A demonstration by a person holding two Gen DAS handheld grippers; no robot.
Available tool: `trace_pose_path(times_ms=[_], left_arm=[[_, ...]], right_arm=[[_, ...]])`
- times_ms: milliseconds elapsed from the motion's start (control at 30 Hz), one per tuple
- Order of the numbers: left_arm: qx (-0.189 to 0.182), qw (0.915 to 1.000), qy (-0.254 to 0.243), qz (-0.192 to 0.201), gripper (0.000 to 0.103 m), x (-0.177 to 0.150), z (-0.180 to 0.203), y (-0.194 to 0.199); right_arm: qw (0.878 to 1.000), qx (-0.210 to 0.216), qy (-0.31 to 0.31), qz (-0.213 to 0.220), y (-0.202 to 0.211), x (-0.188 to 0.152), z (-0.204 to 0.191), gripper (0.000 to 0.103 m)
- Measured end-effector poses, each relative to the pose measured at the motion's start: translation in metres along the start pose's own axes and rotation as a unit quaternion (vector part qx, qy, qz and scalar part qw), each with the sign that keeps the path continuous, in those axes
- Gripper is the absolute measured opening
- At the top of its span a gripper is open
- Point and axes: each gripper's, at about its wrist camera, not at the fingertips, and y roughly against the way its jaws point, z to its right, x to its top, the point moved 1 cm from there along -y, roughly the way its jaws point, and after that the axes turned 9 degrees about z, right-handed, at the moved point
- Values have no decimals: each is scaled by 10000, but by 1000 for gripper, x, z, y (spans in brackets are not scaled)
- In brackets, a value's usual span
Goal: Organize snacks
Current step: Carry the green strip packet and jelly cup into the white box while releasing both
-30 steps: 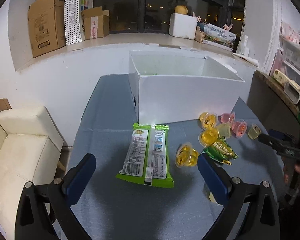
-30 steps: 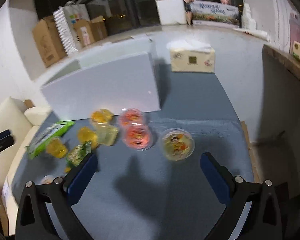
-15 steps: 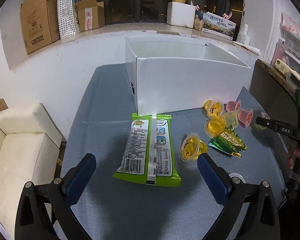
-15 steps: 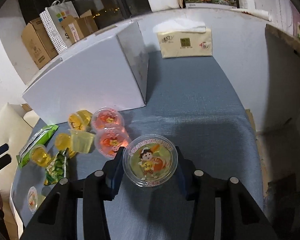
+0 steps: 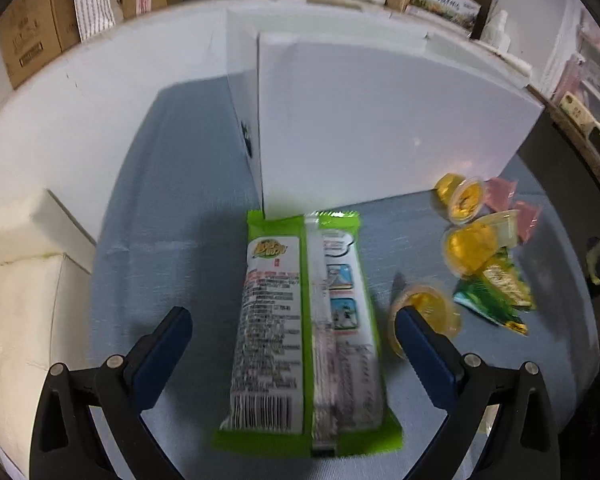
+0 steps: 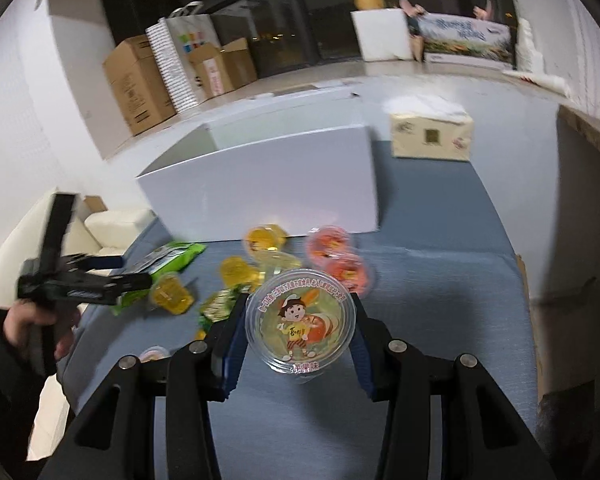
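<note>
My right gripper (image 6: 300,332) is shut on a clear jelly cup (image 6: 301,330) with a cartoon lid, held above the blue table. A long green snack packet (image 5: 306,320) lies on the cloth between the wide-apart fingers of my open left gripper (image 5: 292,334), whose pads do not touch it. The white box (image 5: 380,120) stands just behind the packet, and it is also seen as the white box (image 6: 268,184) in the right wrist view. Yellow jelly cups (image 5: 468,250), pink cups (image 6: 332,248) and a small green sachet (image 5: 496,292) lie in a loose cluster in front of the box.
A tissue box (image 6: 430,138) sits on the table to the right of the white box. A cream sofa (image 5: 24,288) stands off the table's left edge. Cardboard boxes (image 6: 140,84) line the window ledge behind. A hand (image 6: 32,320) holds the left gripper.
The right gripper closed on the cartoon-lid jelly cup and lifted it off the table. The left gripper sank toward the green packet, which now lies between its fingers.
</note>
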Motion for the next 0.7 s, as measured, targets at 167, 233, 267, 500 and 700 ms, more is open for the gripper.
trace_pose_path(times_ms=[167,233,267,500,700], left_arm=[[2,10000,-30,-83,85,-8,1,-8],[-92,9999,-60,-57,71,-10,2,-4],[-132,9999,-16,-85,71,-10,1,-2],[-285,9995,128,111,67,-27,-1,25],[-421,9973,234,557,67,-39,4,74]], right_arm=[[9997,115,218,-35,-3,-3,-20,50],[9995,129,298,-37,-3,-4,-26,50],[9994,146,320,-48,-3,-5,-29,50],[9991,253,353,-22,2,-7,-38,50],[9981,375,478,137,15,1,-53,50]])
